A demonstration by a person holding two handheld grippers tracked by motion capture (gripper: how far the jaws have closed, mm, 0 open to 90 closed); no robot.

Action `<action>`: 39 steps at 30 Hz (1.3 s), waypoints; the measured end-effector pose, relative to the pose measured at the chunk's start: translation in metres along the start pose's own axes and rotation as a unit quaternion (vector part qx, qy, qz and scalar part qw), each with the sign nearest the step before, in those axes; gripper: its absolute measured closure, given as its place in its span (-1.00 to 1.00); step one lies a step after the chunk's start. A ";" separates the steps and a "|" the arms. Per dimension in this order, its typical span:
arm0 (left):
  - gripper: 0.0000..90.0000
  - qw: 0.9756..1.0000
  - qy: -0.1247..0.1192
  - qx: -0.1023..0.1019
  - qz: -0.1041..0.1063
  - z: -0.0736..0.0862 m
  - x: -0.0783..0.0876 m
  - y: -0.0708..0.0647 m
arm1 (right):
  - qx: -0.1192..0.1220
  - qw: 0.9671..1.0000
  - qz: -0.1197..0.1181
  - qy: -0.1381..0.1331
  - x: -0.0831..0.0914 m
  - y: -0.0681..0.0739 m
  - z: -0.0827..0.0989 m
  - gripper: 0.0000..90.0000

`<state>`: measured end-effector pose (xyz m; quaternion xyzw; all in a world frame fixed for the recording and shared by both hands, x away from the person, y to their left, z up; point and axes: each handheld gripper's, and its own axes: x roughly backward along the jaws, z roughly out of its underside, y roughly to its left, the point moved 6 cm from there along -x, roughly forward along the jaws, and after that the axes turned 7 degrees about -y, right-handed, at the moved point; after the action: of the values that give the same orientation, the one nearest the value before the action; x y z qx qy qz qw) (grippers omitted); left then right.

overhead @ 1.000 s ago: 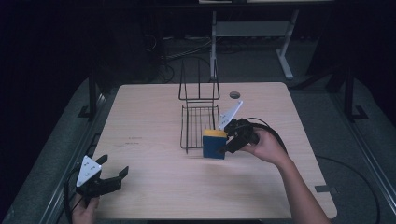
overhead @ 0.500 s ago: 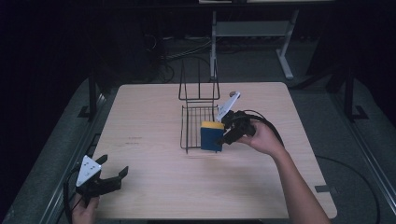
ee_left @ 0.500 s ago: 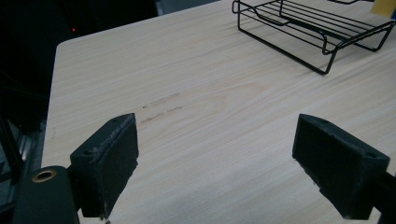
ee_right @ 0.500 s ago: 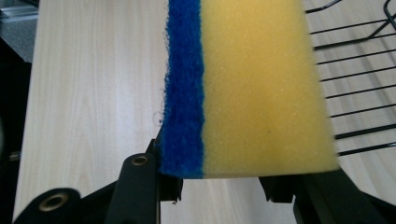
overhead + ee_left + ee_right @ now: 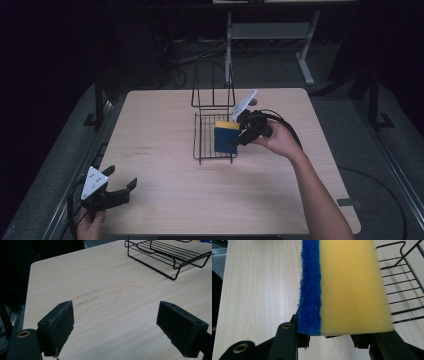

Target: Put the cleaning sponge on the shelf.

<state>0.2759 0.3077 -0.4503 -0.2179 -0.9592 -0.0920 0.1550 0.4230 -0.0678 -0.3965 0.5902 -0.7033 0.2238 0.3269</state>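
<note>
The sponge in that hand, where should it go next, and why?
Probably lower it a little and let go. The right hand-held gripper holds the sponge upright over the wire rack, so it looks ready to be set down inside.

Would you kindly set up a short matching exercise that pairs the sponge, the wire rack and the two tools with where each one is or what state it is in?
Things:
1. sponge
2. wire rack
3. left tool
4. right tool

States:
A. open, at the table's near left corner
B. standing mid-table, black
C. clamped on the sponge beside the rack
D. yellow with a blue layer, held on edge

Pairs: 1-D, 2-B, 3-A, 4-C
</note>
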 end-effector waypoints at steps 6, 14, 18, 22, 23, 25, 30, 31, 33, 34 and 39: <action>-0.69 1.000 0.001 0.000 0.000 0.000 0.000 0.000 | -0.003 1.000 0.003 -0.003 0.000 -0.010 -0.002 0.26; -0.69 1.000 0.001 0.000 0.000 0.000 0.000 0.000 | -0.014 1.000 0.004 -0.003 -0.002 -0.021 0.004 0.26; -0.69 1.000 0.001 -0.002 0.000 0.000 -0.001 0.000 | -0.015 1.000 0.001 -0.001 -0.003 -0.024 0.004 0.26; -0.69 1.000 0.001 0.000 0.000 0.001 0.000 0.000 | -0.010 1.000 0.003 0.001 -0.003 -0.026 0.000 0.26; -0.69 1.000 0.001 0.000 0.000 0.001 0.000 0.000 | -0.009 1.000 0.001 0.001 -0.004 -0.027 -0.001 0.26; -0.69 1.000 0.001 0.000 0.000 0.001 0.000 0.001 | -0.007 1.000 0.006 -0.002 -0.003 -0.029 -0.003 0.26; -0.69 1.000 0.001 -0.001 0.001 0.000 0.000 0.000 | -0.014 1.000 0.003 -0.013 -0.004 -0.035 -0.003 0.26; -0.69 1.000 0.002 -0.002 0.000 0.001 0.000 0.000 | -0.017 1.000 0.004 -0.012 -0.004 -0.037 -0.002 0.26; -0.69 1.000 0.003 -0.002 0.001 0.001 -0.001 0.000 | -0.025 1.000 -0.001 -0.014 -0.006 -0.038 -0.002 0.26; -0.69 1.000 0.004 -0.002 0.001 0.001 -0.001 0.000 | -0.025 1.000 -0.001 -0.011 -0.008 -0.038 -0.001 0.26; -0.69 1.000 0.003 -0.002 0.001 0.001 -0.001 0.001 | -0.030 0.999 -0.001 -0.013 -0.011 -0.044 0.001 0.26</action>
<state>0.2766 0.3086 -0.4515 -0.2185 -0.9583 -0.0945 0.1578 0.4664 -0.0692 -0.4082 0.5837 -0.7132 0.1952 0.3355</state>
